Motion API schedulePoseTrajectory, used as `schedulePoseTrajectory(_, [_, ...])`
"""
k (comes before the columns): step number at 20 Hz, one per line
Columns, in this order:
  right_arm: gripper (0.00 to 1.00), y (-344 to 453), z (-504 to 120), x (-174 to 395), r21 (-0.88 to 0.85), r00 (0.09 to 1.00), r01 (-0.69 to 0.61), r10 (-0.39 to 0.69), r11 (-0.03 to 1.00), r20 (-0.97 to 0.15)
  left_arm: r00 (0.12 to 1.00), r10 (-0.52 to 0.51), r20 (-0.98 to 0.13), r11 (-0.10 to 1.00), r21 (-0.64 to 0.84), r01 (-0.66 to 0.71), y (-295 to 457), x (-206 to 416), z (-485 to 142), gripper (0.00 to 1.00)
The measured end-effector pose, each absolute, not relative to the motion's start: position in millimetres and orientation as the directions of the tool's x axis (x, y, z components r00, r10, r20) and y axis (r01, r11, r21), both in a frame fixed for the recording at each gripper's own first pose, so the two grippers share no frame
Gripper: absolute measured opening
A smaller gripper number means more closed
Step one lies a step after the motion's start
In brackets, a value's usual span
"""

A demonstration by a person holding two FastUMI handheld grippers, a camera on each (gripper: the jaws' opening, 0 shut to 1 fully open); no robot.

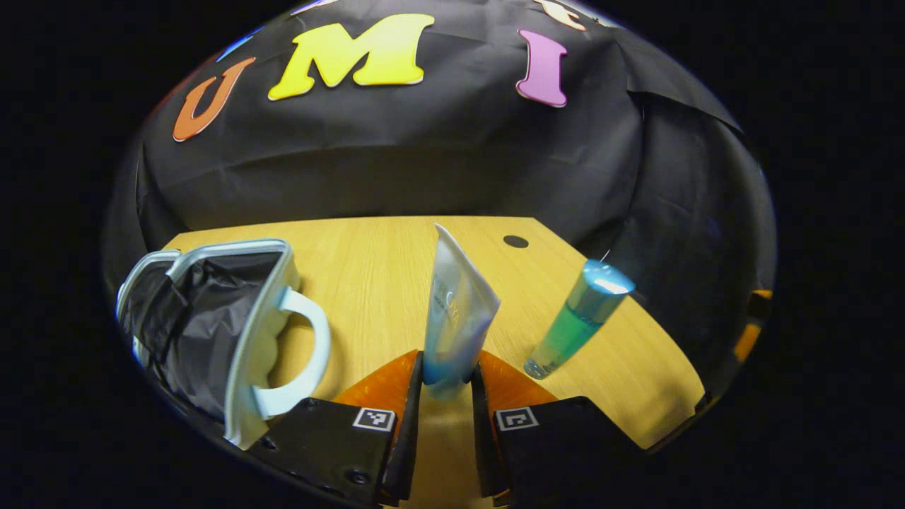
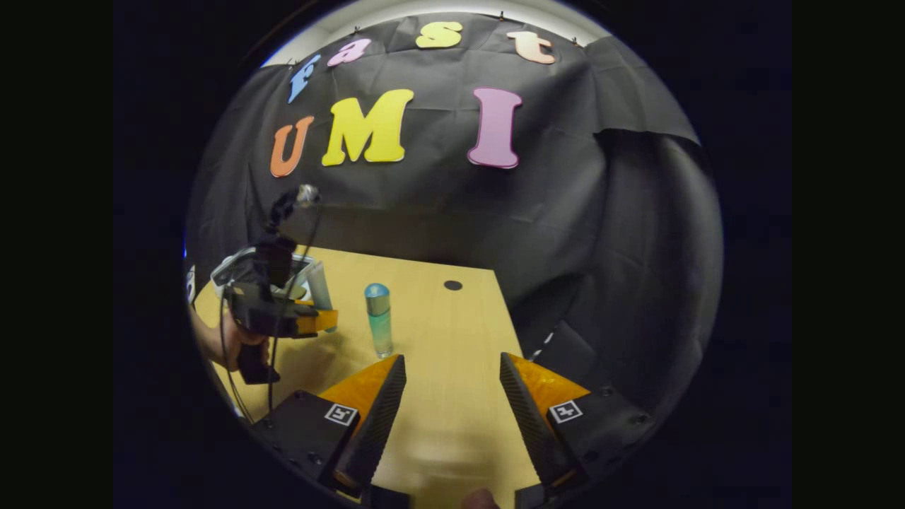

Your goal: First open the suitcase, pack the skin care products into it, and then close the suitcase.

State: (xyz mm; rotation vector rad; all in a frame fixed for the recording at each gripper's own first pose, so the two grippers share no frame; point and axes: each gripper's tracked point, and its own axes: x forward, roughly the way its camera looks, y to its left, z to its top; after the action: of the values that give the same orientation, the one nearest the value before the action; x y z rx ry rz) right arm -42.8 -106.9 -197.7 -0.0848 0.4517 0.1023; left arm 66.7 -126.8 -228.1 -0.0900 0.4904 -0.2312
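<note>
The suitcase (image 1: pixel 212 332) runs off the left gripper view's edge. In the right gripper view the left gripper (image 2: pixel 322 319) covers most of the tube (image 2: pixel 318 283).

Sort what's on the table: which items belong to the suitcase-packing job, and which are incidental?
Job items:
suitcase, open
tube, gripped by the left gripper
green bottle, standing on the table

Incidental:
table
dark round hole in the tabletop
</note>
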Motion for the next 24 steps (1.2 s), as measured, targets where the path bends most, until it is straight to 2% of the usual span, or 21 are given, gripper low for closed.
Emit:
schedulePoseTrajectory(5, [0.79, -48.1, -245.0, 7.8, 0.054, 0.859, -0.193, 0.195, 0.98, -0.474, 0.873, -0.193, -0.448, 0.98, -0.137, 0.146, -81.0, -3.9, -171.3, 0.37])
schedulePoseTrajectory(8, [0.8, -29.6, -272.7, 35.2, 0.082, 0.835, -0.206, 0.219, 0.975, -0.504, 0.877, -0.132, -0.462, 0.983, -0.175, 0.055, -53.0, -22.8, -156.6, 0.37])
schedulePoseTrajectory(16, [0.79, -7.2, -320.9, 83.5, 0.102, 0.783, -0.217, 0.235, 0.971, -0.576, 0.869, 0.031, -0.495, 0.98, -0.156, -0.124, 10.0, -60.4, -152.4, 0.37])
schedulePoseTrajectory(17, [0.68, -6.4, -323.0, 85.4, 0.103, 0.779, -0.214, 0.233, 0.972, -0.582, 0.866, 0.049, -0.498, 0.979, -0.149, -0.141, 16.5, -64.0, -152.1, 0.37])
schedulePoseTrajectory(19, [0.59, -6.6, -323.4, 87.9, 0.093, 0.779, -0.206, 0.221, 0.974, -0.587, 0.861, 0.073, -0.503, 0.975, -0.147, -0.168, 29.0, -71.6, -153.9, 0.37])
schedulePoseTrajectory(21, [0.4, -6.7, -325.4, 89.4, 0.073, 0.775, -0.203, 0.206, 0.977, -0.598, 0.857, 0.089, -0.508, 0.972, -0.146, -0.187, 41.3, -74.2, -155.9, 0.37])
schedulePoseTrajectory(24, [0.36, -2.8, -316.2, 81.7, 0.103, 0.753, -0.191, 0.213, 0.976, -0.622, 0.843, 0.083, -0.532, 0.968, -0.158, -0.195, 62.4, -73.8, -161.5, 0.37])
